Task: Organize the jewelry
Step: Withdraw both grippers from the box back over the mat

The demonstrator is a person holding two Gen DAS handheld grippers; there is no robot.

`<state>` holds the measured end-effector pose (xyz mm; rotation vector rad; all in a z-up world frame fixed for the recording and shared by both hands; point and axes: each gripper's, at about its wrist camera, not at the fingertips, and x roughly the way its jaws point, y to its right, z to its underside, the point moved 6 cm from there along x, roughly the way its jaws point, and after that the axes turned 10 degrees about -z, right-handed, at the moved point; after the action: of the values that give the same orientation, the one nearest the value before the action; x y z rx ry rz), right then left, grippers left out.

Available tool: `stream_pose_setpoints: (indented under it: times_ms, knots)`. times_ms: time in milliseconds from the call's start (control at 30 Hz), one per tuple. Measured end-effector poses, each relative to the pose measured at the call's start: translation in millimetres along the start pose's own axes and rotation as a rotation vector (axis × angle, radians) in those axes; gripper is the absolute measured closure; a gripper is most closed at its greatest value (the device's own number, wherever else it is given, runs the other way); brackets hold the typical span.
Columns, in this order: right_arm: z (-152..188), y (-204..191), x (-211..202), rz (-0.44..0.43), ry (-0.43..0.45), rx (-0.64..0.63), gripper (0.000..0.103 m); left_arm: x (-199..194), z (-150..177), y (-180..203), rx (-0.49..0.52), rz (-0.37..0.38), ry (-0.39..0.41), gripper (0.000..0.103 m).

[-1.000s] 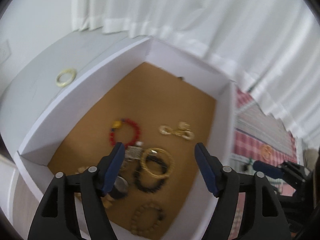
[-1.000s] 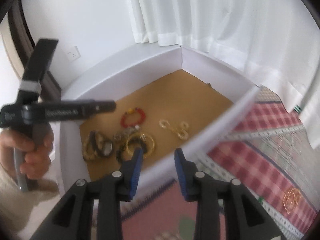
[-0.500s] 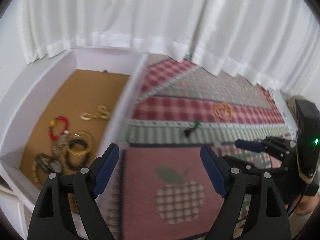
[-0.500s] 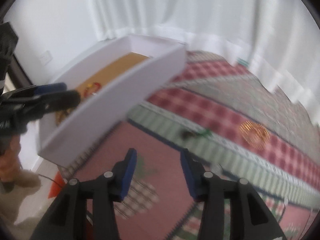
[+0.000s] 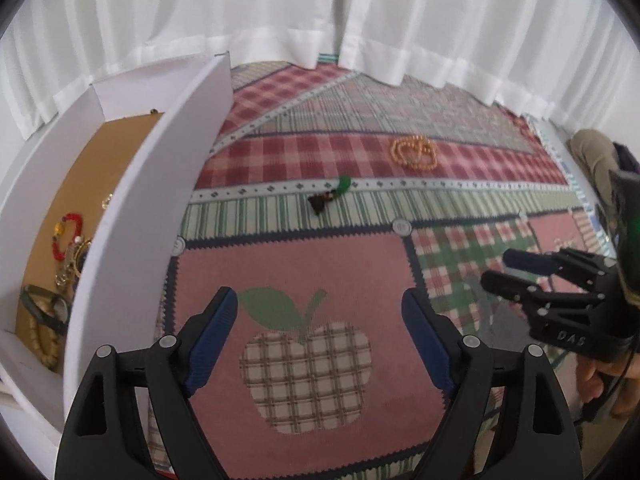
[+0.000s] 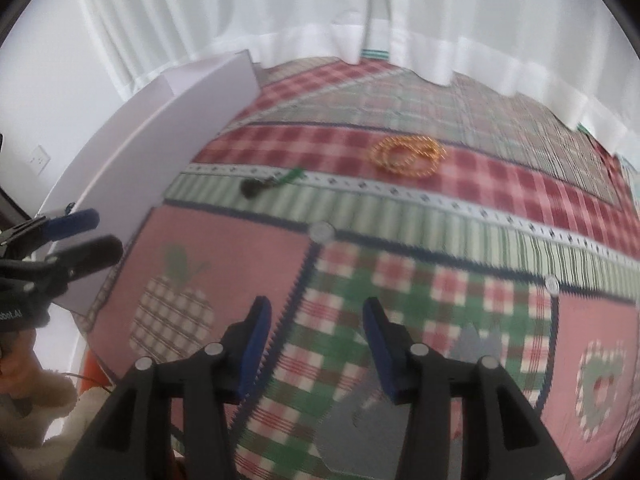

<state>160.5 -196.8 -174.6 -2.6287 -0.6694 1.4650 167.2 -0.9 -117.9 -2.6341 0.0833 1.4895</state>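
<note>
A white box (image 5: 132, 208) with a brown floor stands at the left and holds a red bead bracelet (image 5: 66, 234), a watch (image 5: 44, 308) and other pieces. On the patchwork cloth lie a gold bead necklace (image 5: 414, 153) (image 6: 408, 156) and a small green-and-black piece (image 5: 330, 192) (image 6: 272, 184). My left gripper (image 5: 316, 300) hangs open over the apple patch with nothing between its fingers. My right gripper (image 6: 317, 306) is open over the green check patch, also with nothing in it. Both loose pieces lie well ahead of the fingertips. Each gripper shows in the other's view: the right gripper (image 5: 520, 268) and the left gripper (image 6: 80, 232).
White curtains (image 5: 320, 12) hang along the table's far edge. The box wall (image 6: 160, 152) rises at the left of the cloth. A person's hand (image 5: 600, 376) holds the right gripper. A wall socket (image 6: 40, 158) sits far left.
Both grippers swung away from the box to the right, over the patchwork cloth. The right jaws widened and the left jaws opened a little more.
</note>
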Motion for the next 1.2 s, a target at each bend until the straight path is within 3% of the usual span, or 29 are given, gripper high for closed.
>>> stream_pose_setpoints:
  times_ms: [433, 867, 1200]
  knots:
    - [5, 7, -4, -0.033, -0.001, 0.033, 0.055, 10, -2, 9, 0.024, -0.024, -0.015, 0.014]
    - [6, 85, -16, -0.061, 0.017, 0.315, 0.054, 41, -34, -16, -0.044, -0.024, -0.064, 0.013]
    - [-25, 96, -21, -0.083, 0.013, 0.327, 0.054, 110, -62, -6, 0.082, -0.156, -0.123, 0.013]
